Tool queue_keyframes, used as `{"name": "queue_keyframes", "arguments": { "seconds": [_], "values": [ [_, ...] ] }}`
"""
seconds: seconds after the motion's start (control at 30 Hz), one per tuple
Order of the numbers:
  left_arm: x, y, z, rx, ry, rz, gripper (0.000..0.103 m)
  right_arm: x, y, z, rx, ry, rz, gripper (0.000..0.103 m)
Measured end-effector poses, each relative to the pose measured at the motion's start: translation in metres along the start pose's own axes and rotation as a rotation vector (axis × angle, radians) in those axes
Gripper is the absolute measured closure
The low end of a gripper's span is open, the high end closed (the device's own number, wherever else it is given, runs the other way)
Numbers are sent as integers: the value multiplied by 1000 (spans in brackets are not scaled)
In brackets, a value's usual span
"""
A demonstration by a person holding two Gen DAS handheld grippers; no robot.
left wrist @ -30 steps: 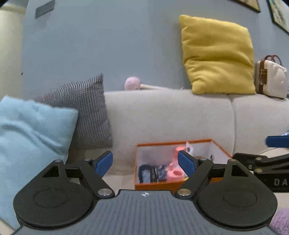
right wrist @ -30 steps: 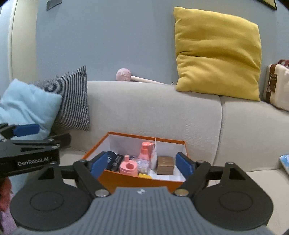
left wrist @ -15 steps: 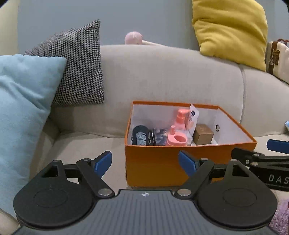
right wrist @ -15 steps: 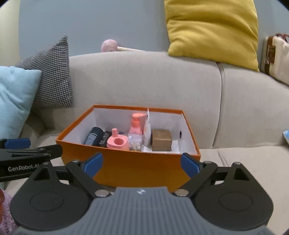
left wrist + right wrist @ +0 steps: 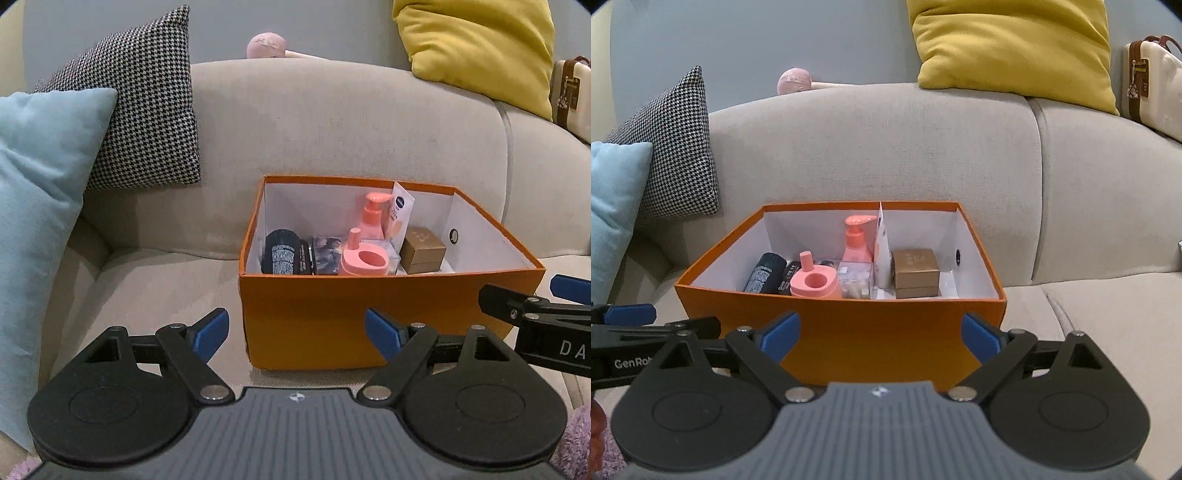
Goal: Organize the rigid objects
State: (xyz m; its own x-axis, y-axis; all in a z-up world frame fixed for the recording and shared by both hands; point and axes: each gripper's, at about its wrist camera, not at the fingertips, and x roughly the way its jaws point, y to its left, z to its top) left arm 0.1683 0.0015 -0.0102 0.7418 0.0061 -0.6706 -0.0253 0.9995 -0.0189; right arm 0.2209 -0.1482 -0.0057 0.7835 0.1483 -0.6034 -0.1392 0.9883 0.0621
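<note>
While both grippers hover with their jaws spread wide and nothing between them, the orange box (image 5: 849, 332) sits on the grey sofa (image 5: 886, 140) seat just ahead. The left gripper (image 5: 295, 332) faces its near-left corner; the right gripper (image 5: 881, 338) faces its front wall. Inside stand a pink pump bottle (image 5: 857, 240), a pink cup (image 5: 814, 284), a dark can (image 5: 282, 253) and a gold box (image 5: 916, 273).
</note>
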Motion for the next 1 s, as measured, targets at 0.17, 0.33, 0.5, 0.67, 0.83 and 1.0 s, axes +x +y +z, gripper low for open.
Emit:
{"name": "queue_keyframes", "arguments": {
  "seconds": [0.17, 0.33, 0.5, 0.67, 0.83, 1.0],
  "values": [
    [-7, -1, 5, 10, -20, -5, 5, -8, 1, 3, 0, -23, 3, 9],
    [-16, 0, 9, 11, -39, -7, 5, -17, 2, 6, -2, -37, 9, 8],
    [-23, 0, 11, 12, -56, -6, 5, -24, 5, 9, -4, -47, 10, 8],
    [-27, 0, 13, 14, -67, -8, 5, -28, 7, 11, -10, -56, 12, 7],
    [-27, 1, 13, 11, -70, -7, 5, -28, 7, 12, -12, -57, 11, 7],
    [-26, 3, 12, 7, -68, -7, 5, -26, 9, 10, -19, -50, 10, 7]
  ]
}}
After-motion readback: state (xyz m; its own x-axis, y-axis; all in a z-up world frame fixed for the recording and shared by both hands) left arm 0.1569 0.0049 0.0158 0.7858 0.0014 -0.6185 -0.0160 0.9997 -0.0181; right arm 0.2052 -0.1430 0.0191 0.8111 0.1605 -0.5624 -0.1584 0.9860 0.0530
